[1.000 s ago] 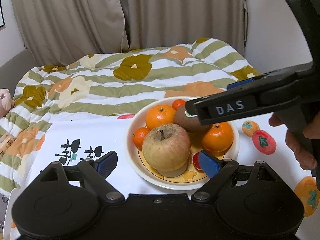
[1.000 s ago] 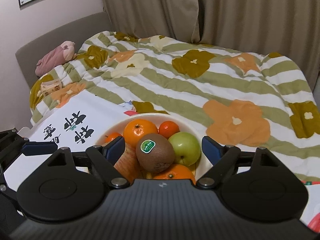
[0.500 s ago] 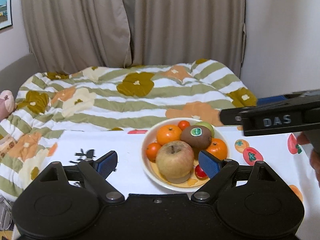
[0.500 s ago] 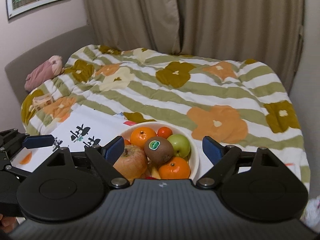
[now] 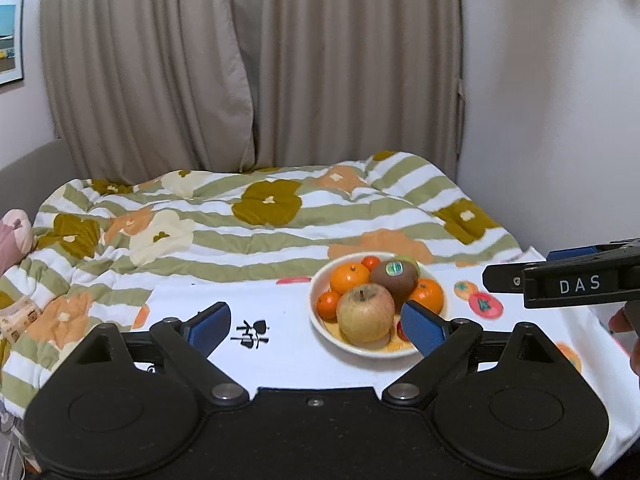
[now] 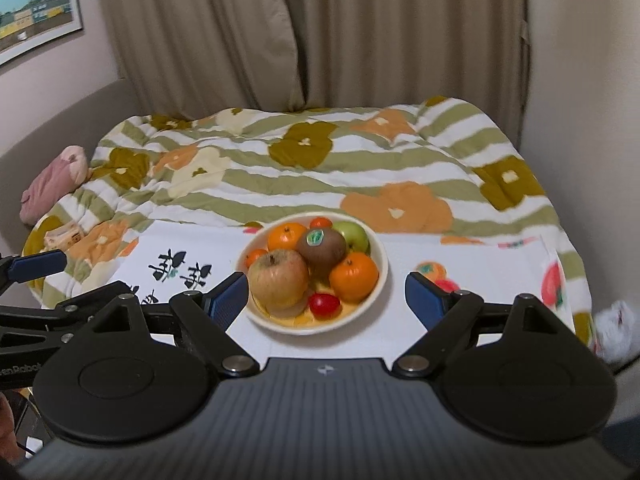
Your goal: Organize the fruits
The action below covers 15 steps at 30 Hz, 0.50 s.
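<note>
In the left wrist view, the left tongs are seen at lower centre, spread wide with nothing between the blue pads. A white cloth printed with black leaves is spread over the surface below them. Right of centre a bowl rests on the cloth. An apple lies at its front, a kiwi with a green sticker sits on top, and oranges are packed around them. At the right edge the right tongs are seen side-on, marked "DAS", held well apart from the bowl.

In the right wrist view, a fingertip of the left tongs is seen at the left edge. The right tongs are held at lower centre, parted wide and empty. The bowl lies in mid frame just beyond the pads. The apple is at its left front, with the kiwi on top, a green apple behind it, an orange at right front and a small red fruit at the front. A striped floral quilt covers the bed behind, before beige curtains.
</note>
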Each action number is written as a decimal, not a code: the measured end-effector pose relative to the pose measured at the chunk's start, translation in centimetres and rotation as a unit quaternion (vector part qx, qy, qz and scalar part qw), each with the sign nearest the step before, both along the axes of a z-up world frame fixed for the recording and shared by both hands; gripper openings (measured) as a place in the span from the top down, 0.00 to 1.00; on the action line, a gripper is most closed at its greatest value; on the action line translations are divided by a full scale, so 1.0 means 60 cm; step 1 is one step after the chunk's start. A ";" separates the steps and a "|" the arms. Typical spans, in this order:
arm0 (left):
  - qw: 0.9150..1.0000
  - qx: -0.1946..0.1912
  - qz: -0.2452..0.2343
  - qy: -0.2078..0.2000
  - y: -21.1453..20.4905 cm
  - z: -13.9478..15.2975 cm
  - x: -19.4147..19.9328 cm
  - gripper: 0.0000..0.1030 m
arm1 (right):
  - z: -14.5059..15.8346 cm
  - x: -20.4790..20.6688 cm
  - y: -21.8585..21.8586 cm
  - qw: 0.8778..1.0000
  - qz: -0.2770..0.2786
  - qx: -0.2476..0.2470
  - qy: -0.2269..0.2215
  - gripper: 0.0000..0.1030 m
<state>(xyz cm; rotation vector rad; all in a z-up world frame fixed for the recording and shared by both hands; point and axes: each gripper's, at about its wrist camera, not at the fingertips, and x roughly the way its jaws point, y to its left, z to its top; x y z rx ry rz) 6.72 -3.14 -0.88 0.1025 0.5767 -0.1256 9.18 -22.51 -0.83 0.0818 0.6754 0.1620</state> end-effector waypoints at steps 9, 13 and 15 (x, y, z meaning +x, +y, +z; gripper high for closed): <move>0.994 0.009 -0.104 0.040 0.020 -0.085 -0.017 0.03 | -0.075 -0.057 0.038 0.999 -0.039 -0.002 0.016 0.00; 0.985 0.033 -0.163 0.047 0.015 -0.133 -0.018 0.00 | -0.123 -0.077 0.055 0.997 -0.064 -0.031 0.012 0.00; 0.981 0.044 -0.183 0.052 0.011 -0.155 -0.012 0.00 | -0.142 -0.082 0.054 0.996 -0.076 -0.035 0.009 0.00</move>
